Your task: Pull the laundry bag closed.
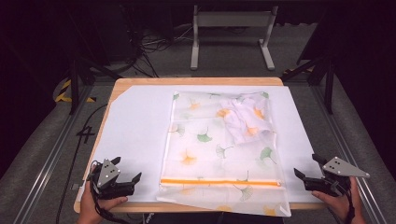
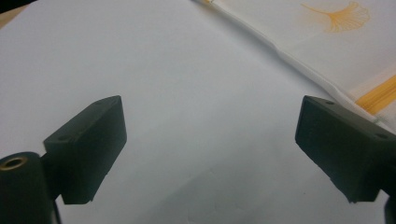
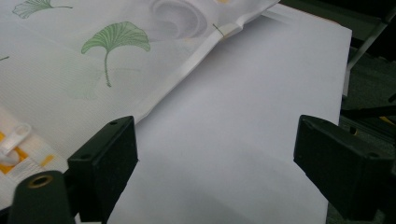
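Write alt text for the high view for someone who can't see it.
A translucent laundry bag printed with ginkgo leaves, with an orange zipper and crumpled white cloth inside, lies on a white sheet covering a wooden table. The left gripper and right gripper rest open beside its near corners.

Bare white sheet (image 1: 135, 126) lies open between the left gripper (image 1: 127, 173) and the mesh laundry bag (image 1: 219, 154). A narrower bare strip runs along the bag's right edge. The bag lies nearly flat, bulging only at the bundled cloth (image 1: 245, 116) in its far corner.
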The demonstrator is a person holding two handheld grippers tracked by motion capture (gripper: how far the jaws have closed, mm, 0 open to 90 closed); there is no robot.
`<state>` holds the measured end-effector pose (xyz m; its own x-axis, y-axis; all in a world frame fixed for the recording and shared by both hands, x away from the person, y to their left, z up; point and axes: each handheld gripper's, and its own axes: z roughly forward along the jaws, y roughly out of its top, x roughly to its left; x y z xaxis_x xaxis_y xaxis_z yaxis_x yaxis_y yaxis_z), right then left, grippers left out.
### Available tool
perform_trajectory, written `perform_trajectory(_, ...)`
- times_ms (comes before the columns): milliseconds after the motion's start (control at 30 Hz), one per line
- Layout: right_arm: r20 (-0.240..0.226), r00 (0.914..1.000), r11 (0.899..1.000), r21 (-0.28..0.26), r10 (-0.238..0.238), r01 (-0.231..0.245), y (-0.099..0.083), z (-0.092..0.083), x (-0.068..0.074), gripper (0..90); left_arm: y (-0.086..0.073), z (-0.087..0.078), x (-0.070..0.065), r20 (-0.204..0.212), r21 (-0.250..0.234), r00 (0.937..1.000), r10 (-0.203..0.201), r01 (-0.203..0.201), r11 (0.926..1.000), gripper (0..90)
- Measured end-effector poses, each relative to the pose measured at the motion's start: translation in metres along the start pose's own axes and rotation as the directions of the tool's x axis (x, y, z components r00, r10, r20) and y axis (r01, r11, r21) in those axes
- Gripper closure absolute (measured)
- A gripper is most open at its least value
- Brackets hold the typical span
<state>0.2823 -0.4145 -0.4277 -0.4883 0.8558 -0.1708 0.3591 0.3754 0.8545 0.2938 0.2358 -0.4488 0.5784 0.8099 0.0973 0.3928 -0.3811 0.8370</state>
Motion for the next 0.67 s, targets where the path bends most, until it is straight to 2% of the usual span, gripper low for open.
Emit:
perform_trajectory(67, 0.006, 1.0, 1.0, 0.003, -0.002, 0.002, -0.0009, 0.0, 0.0002, 13.3, 0.0002, 0.0008, 0.0002, 0.009, 0.008, 0.9999, 0.011, -0.011, 0.9999, 8.2)
perform_trajectory(667, 0.003, 0.9996, 1.0, 0.006, -0.029, 0.029, -0.0003, 0.002, 0.0066, 9.9, 0.0054, 0.0019, -0.0003, 0.027, -0.005, 0.9996, 0.011, -0.011, 0.9999, 7.9)
